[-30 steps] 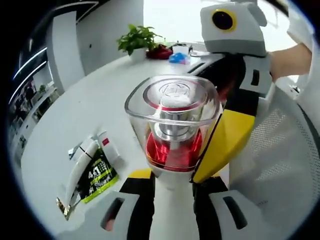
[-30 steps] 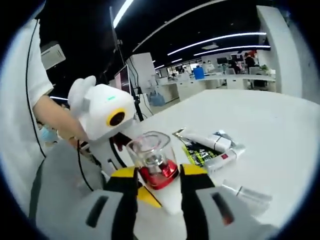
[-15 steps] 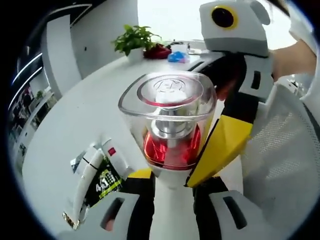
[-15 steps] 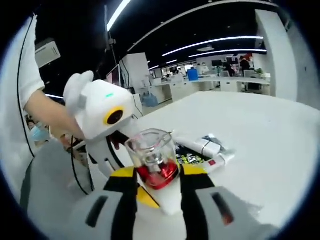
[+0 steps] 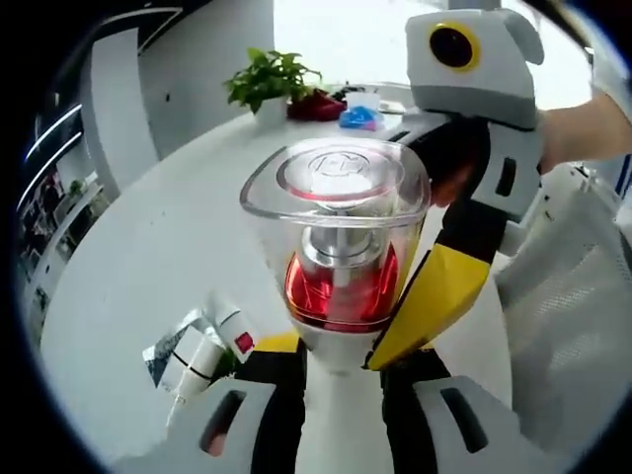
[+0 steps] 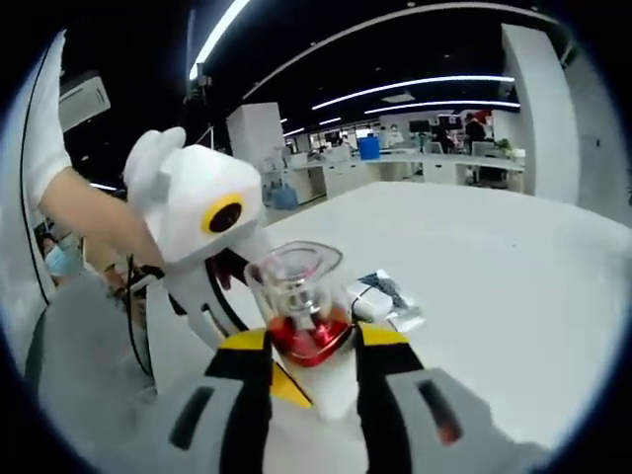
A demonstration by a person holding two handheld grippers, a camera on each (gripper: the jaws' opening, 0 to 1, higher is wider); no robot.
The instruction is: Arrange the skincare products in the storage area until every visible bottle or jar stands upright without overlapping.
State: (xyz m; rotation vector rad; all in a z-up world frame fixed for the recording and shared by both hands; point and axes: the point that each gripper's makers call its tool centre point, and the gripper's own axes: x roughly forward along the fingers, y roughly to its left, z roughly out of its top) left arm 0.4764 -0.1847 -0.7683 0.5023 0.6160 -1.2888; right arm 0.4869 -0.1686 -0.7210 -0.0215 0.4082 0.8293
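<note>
White and wide, the table (image 5: 148, 227) runs back to a green plant (image 5: 269, 79) in the left gripper view, and in the right gripper view it (image 6: 513, 257) reaches toward office desks under long ceiling lights.

Some things are hard to make out. The bottle's lower body hides behind both claws. The small tubes (image 5: 202, 346) lying on the table are partly hidden by the left claw, and their labels are too blurry to read. In the right gripper view the tubes (image 6: 380, 301) peek out from behind the bottle.

The bottle (image 5: 341, 247) is held up off the table, close in front of both cameras. It has a clear see-through cap, a silver pump inside, and a shiny red ring below that. Its body is white. In the right gripper view the bottle (image 6: 301, 311) stands straight up.

The left claw (image 5: 341, 380) pinches the white body from both sides. The right claw (image 6: 311, 370) pinches it too. A person's arm (image 6: 94, 212) holds the left claw.
</note>
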